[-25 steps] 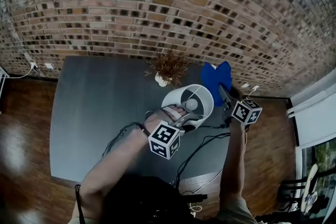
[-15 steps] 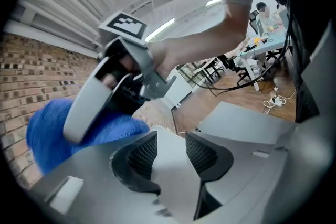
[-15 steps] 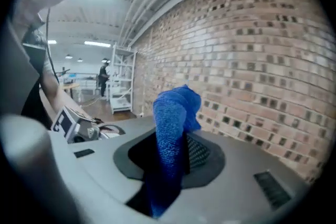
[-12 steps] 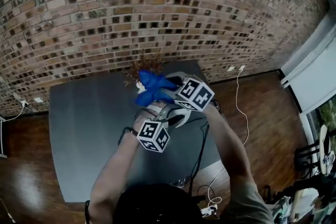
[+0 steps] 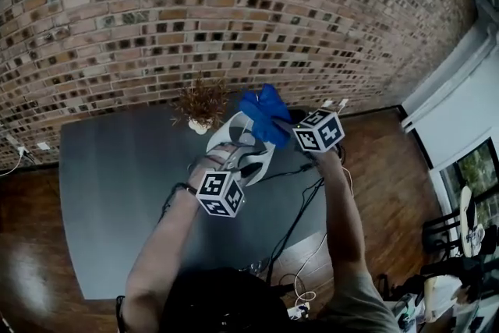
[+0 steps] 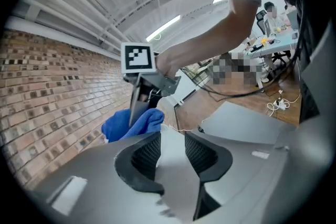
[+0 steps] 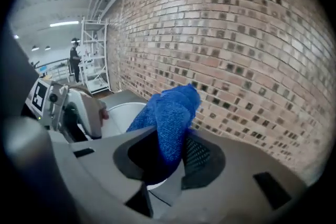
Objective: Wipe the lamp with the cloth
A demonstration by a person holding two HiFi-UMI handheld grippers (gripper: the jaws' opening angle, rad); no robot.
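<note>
Blue cloth (image 7: 172,112), clamped in the right hand-held gripper (image 7: 175,145), should sweep gently round the lamp (image 5: 224,138) while the left hand-held gripper (image 6: 172,140), pinching its shade, steadies it.

Head view looks steeply down from above the table (image 5: 109,191), brick wall (image 5: 234,4) at 12. Left gripper view sits v. close on the lampshade (image 6: 173,170), cloth (image 6: 131,123) at 11 — right gripper view, equally close, shares both, wall at 2.
</note>
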